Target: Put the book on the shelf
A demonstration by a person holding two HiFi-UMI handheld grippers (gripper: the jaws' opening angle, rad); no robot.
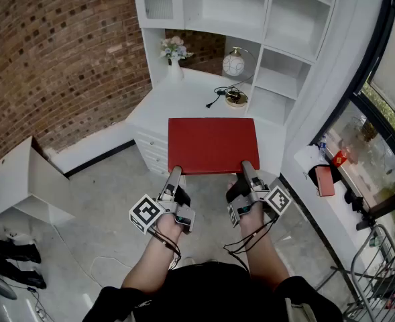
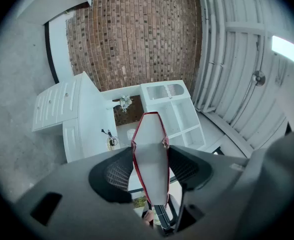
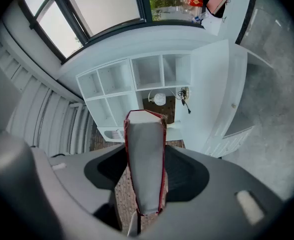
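Nearest me, my left gripper and right gripper clamp the near edge of the red book by the desk — so shallow a bite, it may droop and slip before the shelf.

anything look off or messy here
Nothing spilled or broken. The left hand-held gripper and right hand-held gripper hold the book flat. Only a black cable sprawls loose on the desk by the lamp.

head view overhead, gripper views forward, sharing shelf
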